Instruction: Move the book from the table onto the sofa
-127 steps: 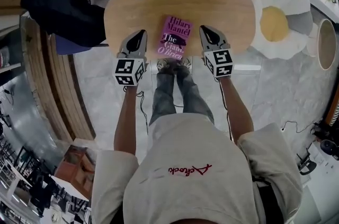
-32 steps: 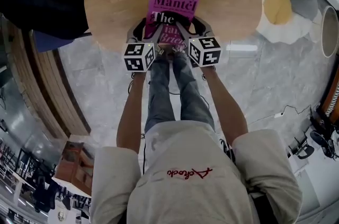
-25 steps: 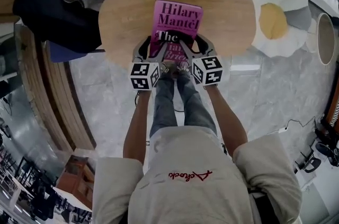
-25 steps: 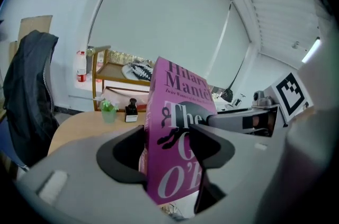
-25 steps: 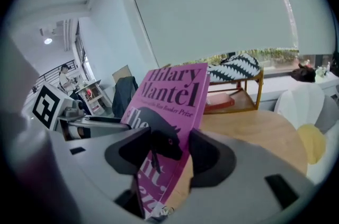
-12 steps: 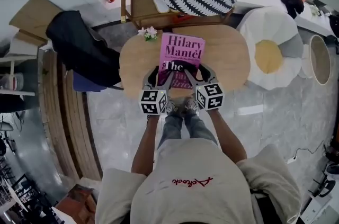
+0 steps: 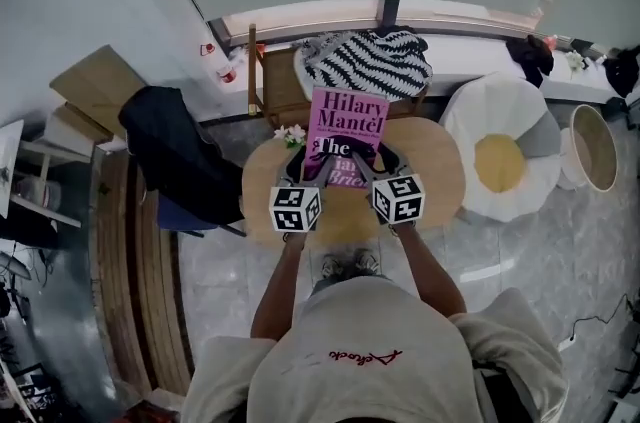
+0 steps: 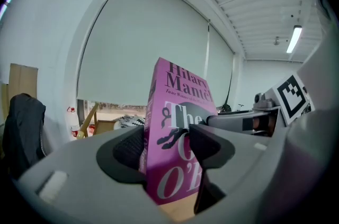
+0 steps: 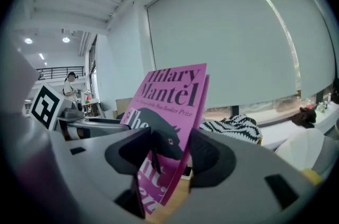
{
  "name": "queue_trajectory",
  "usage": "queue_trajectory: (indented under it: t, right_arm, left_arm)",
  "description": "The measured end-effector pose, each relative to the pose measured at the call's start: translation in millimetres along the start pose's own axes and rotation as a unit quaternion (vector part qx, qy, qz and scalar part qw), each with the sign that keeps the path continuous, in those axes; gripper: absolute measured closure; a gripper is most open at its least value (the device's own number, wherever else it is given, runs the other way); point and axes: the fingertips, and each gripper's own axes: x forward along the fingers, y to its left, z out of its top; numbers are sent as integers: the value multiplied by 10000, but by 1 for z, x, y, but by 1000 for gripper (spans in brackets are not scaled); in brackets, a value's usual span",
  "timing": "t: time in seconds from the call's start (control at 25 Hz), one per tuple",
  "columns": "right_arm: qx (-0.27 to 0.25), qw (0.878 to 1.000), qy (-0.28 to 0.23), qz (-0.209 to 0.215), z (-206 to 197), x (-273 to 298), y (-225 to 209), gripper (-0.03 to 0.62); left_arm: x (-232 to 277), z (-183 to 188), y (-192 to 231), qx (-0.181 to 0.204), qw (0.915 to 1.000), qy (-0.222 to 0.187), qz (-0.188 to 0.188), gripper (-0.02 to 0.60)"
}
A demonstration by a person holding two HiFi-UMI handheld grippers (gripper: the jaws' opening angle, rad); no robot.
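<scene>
The pink book [image 7: 346, 123] is lifted off the round wooden table [image 7: 435, 171] and held upright, its cover facing me. My left gripper [image 7: 312, 173] is shut on its lower left edge and my right gripper [image 7: 376, 169] is shut on its lower right edge. The book [image 8: 177, 127] stands between the dark pads in the left gripper view. In the right gripper view the book [image 9: 175, 96] rises from between the jaws too. Beyond the table lies a black-and-white striped cushion [image 7: 368, 61] on a wooden-framed seat [image 7: 275, 81] by the window.
A dark jacket drapes a chair [image 7: 175, 156] at the table's left. A white and yellow egg-shaped floor cushion [image 7: 505, 161] lies to the right, with a round basket [image 7: 597, 146] past it. Small flowers [image 7: 291, 135] sit at the table's far left edge.
The book, flat on the table five seconds ago, has been gripped at both lower edges and lifted upright. My view has pulled up and back, showing the window wall and seat.
</scene>
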Motion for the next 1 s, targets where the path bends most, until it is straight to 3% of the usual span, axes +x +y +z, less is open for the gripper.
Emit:
queue_trajectory:
  t: [0.52, 0.8, 1.0]
  right_arm:
    - [-239, 9973, -677, -170, 71, 3, 4, 359]
    - [-191, 9967, -700, -364, 65, -5, 14, 359]
    - [-82, 9953, -659, -702, 49, -20, 8, 359]
  left_arm:
    - [1, 74, 8, 417, 9973, -588, -155, 308]
    - [-8, 70, 7, 431, 9969, -574, -324, 308]
    - [-4, 56, -7, 426, 9958, -468, -664, 309]
